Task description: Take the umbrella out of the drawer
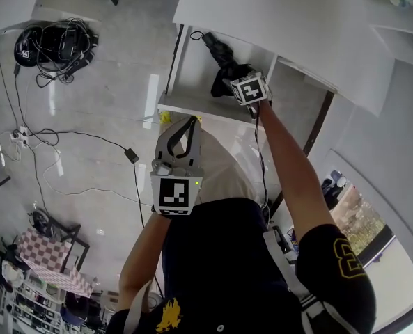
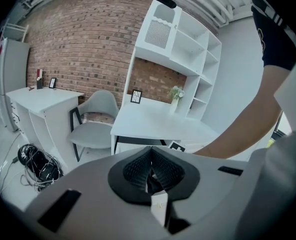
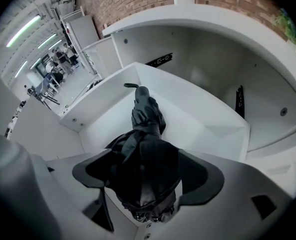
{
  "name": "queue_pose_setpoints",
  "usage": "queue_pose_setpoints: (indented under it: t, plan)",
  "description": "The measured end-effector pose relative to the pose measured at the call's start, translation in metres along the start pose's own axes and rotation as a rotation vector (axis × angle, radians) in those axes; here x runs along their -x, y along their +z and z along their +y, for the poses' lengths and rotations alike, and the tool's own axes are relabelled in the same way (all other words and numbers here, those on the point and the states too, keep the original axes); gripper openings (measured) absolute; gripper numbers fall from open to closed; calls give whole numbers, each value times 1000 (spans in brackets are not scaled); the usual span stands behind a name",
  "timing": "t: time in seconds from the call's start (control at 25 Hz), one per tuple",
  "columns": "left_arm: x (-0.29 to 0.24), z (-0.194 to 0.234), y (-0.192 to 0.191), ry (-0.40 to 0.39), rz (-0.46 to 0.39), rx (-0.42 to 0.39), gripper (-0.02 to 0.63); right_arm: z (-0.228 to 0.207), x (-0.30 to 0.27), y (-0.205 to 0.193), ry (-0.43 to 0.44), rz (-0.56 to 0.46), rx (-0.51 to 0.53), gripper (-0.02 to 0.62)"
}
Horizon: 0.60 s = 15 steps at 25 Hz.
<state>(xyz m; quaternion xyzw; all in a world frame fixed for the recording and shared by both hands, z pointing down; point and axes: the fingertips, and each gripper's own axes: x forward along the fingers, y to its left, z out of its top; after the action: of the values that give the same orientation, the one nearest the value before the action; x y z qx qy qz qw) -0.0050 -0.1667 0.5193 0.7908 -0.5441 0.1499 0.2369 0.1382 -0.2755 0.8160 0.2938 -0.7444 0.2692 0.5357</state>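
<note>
Cables (image 1: 53, 47) lie tangled on the floor at far left. The left gripper (image 1: 184, 127) hangs in front of the person's body, its jaws pressed together with nothing between them, just short of the open white drawer (image 1: 192, 104). The folded black umbrella (image 1: 219, 53) is inside that drawer, and the right gripper (image 1: 232, 83) has its jaws clamped round the umbrella's near end.

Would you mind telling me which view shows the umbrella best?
The right gripper view: the black umbrella fills the centre, clamped in the right gripper and reaching into the white drawer. The head view shows it small, partly behind the marker cube. The left gripper view misses it.
</note>
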Motion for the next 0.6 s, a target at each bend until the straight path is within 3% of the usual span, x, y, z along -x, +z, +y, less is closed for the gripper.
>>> queue_pose_setpoints:
  t: [0.28, 0.6]
  plan:
    - [-2, 8, -2, 70, -17, 81, 18, 0, -23, -9, 4, 85, 28, 417]
    - [-2, 10, -12, 87, 7, 74, 18, 10, -35, 16, 10, 75, 167, 417]
